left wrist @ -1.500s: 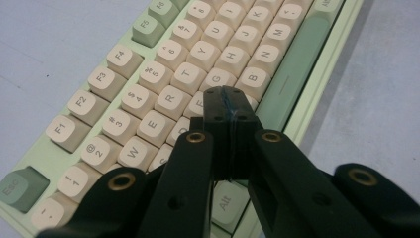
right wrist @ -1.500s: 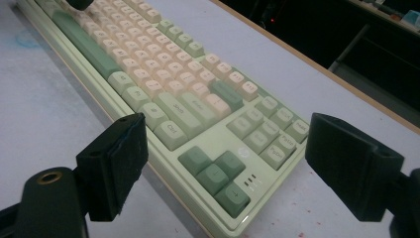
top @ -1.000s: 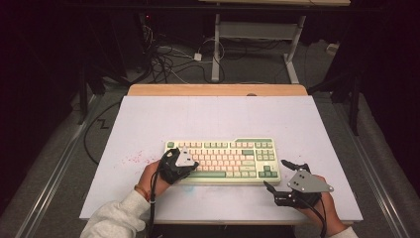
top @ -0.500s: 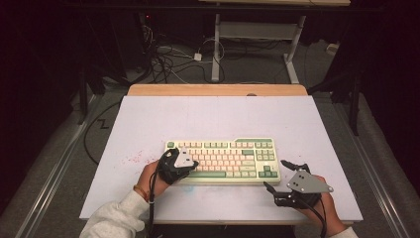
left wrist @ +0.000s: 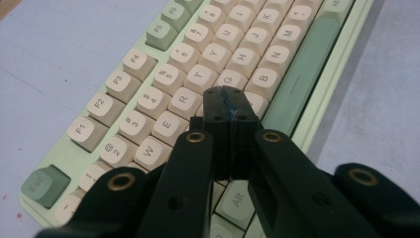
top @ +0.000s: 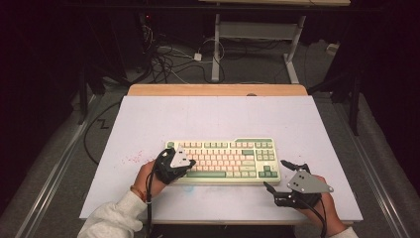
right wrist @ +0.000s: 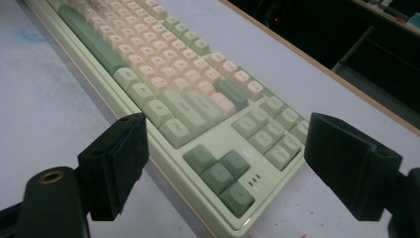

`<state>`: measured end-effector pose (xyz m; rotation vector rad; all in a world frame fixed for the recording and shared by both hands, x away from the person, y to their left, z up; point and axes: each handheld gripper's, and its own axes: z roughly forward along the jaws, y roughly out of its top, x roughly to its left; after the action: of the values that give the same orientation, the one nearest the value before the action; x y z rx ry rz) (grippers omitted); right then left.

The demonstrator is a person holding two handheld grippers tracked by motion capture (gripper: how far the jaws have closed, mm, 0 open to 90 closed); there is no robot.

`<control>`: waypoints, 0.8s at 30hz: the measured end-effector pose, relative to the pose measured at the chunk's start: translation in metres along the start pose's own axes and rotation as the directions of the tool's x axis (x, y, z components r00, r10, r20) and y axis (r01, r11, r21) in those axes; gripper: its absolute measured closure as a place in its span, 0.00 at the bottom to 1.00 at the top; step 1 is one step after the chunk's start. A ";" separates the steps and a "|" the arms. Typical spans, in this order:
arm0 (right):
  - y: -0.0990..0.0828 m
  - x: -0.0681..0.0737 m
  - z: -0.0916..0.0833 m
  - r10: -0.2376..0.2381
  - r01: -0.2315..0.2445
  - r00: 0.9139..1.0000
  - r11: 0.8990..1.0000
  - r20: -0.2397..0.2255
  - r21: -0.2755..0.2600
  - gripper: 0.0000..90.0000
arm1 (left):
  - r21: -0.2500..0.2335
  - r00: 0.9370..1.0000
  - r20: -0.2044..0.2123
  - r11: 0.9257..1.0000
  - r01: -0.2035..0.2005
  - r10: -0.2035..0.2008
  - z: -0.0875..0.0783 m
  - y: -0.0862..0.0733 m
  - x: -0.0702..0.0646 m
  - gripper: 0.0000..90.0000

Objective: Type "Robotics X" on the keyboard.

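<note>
Nothing has shifted: your left gripper (left wrist: pixel 229 101), jaws shut empty, pokes keyboard (top: pixel 225 159) keys; right gripper (right wrist: pixel 228 168) waits wide open; next, press precisely.

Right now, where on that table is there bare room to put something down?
The widest bare stretch of table lies between the keyboard and the far wooden edge. The far-left side is also bare. It is crowded along the near edge, around the left gripper and right gripper.

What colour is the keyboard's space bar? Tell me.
The space bar is sage green, darker than the cream letter keys; it shows best in the left gripper view.
</note>
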<state>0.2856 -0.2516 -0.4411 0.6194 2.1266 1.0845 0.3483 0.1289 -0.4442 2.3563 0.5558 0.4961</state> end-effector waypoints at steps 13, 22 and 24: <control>0.000 0.000 0.000 0.001 -0.001 1.000 1.000 -0.002 0.001 0.20 | -0.032 1.000 -0.025 0.999 0.012 -0.013 -0.009 -0.007 0.002 0.97; 0.001 0.000 0.000 -0.002 0.002 1.000 1.000 -0.006 0.000 0.20 | -0.045 0.999 -0.044 0.999 0.009 -0.011 -0.019 -0.020 0.003 0.97; 0.001 0.000 0.001 -0.001 0.001 1.000 1.000 -0.007 0.000 0.20 | -0.051 0.999 -0.053 0.999 0.005 -0.008 -0.021 -0.023 0.003 0.97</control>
<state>0.2863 -0.2504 -0.4402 0.6156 2.1321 1.0881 0.3347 0.1570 -0.4439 2.2980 0.5687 0.5644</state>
